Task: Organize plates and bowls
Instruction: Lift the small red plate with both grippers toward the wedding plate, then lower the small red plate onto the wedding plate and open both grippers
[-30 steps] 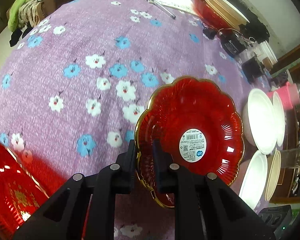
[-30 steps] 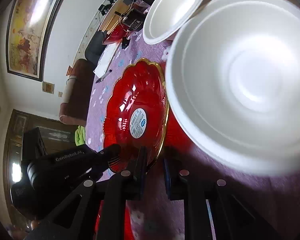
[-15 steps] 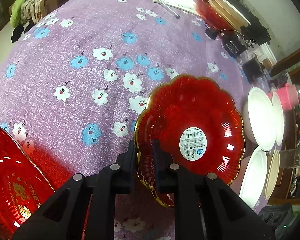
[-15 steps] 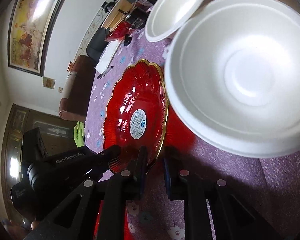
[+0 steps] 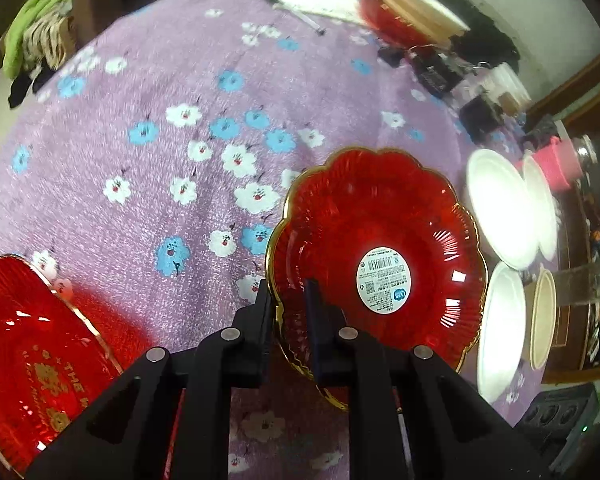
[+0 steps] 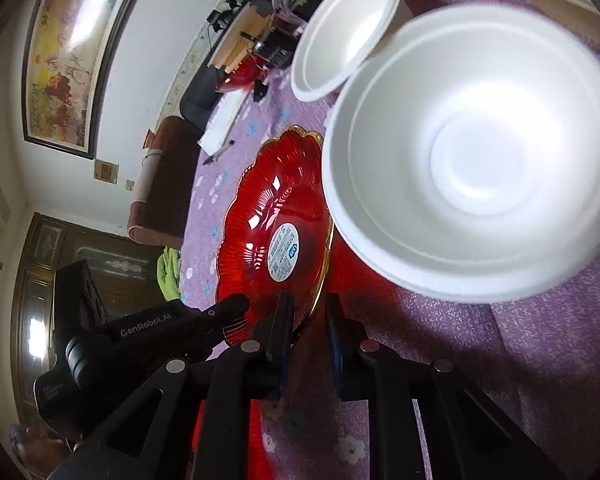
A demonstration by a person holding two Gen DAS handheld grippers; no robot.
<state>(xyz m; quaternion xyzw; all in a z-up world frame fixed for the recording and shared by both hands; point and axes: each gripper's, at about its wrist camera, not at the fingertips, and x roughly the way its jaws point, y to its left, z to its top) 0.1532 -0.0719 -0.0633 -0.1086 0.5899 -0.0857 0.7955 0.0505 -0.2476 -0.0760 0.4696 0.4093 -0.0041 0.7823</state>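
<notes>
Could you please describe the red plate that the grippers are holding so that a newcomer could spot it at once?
On the purple flowered tablecloth, left of the white foam bowls, sits a translucent red scalloped plate with a gold rim. Unlike the lettered red plate, it carries a round white barcode sticker.

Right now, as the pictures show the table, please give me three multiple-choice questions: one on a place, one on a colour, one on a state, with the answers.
1. In the left wrist view, on which side of the red plate are the white bowls?
A. left
B. right
C. on top of it

2. What colour is the plate's rim?
A. gold
B. silver
C. blue

3. What is the left gripper doing?
A. open above the table
B. shut on the plate's rim
C. shut on a pen

Answers:
1 B, the bowls sit past the plate's right edge.
2 A, a gold line runs round its scalloped edge.
3 B, its fingers pinch the rim from both sides.
</notes>
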